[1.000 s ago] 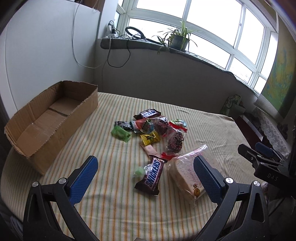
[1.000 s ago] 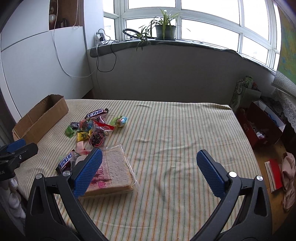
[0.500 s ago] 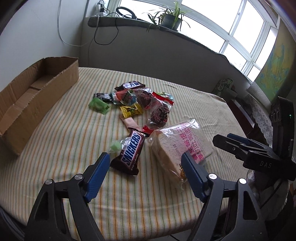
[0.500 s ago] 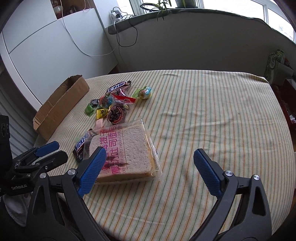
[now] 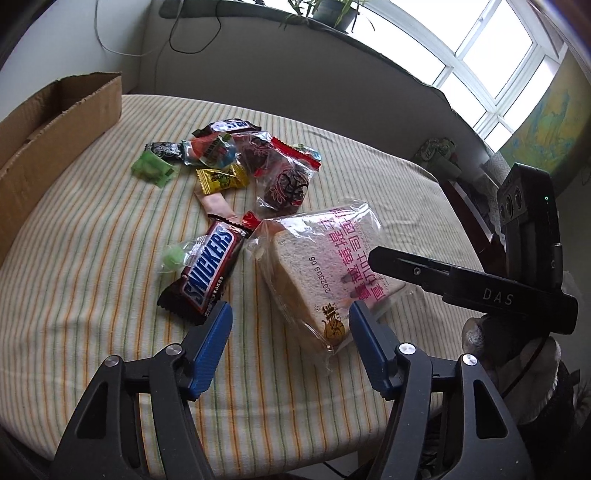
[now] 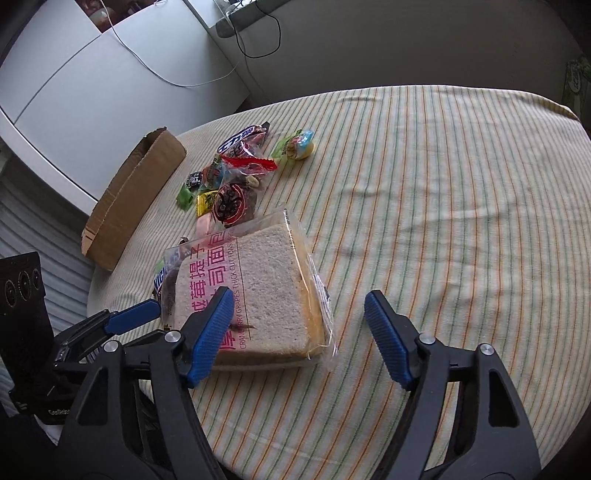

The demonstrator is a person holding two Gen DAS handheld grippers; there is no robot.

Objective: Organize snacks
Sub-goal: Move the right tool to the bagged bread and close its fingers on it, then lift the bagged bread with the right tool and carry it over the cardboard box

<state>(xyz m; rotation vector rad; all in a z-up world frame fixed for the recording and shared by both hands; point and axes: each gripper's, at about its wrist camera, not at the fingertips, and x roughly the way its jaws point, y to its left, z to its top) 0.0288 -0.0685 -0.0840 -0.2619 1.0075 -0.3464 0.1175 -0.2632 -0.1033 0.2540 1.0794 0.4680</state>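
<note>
A bagged slice of toast (image 5: 325,266) lies on the striped tablecloth (image 5: 92,236); it also shows in the right wrist view (image 6: 255,295). A Snickers bar (image 5: 207,269) lies left of it, with a pile of small wrapped snacks (image 5: 236,162) behind. The open cardboard box (image 5: 48,125) stands at the far left, seen too in the right wrist view (image 6: 133,195). My left gripper (image 5: 290,325) is open and empty, low over the near edge between Snickers and toast. My right gripper (image 6: 297,314) is open and empty, its left finger over the toast's near corner.
A white cabinet (image 6: 110,85) and a cable stand behind the box. A windowsill with a potted plant (image 5: 332,14) runs along the back. The right side of the tablecloth (image 6: 443,184) holds no snacks.
Both grippers have moved forward and down toward the toast, which now looks much larger. Both sets of jaws have narrowed somewhat but stay open. The snacks have not moved.
</note>
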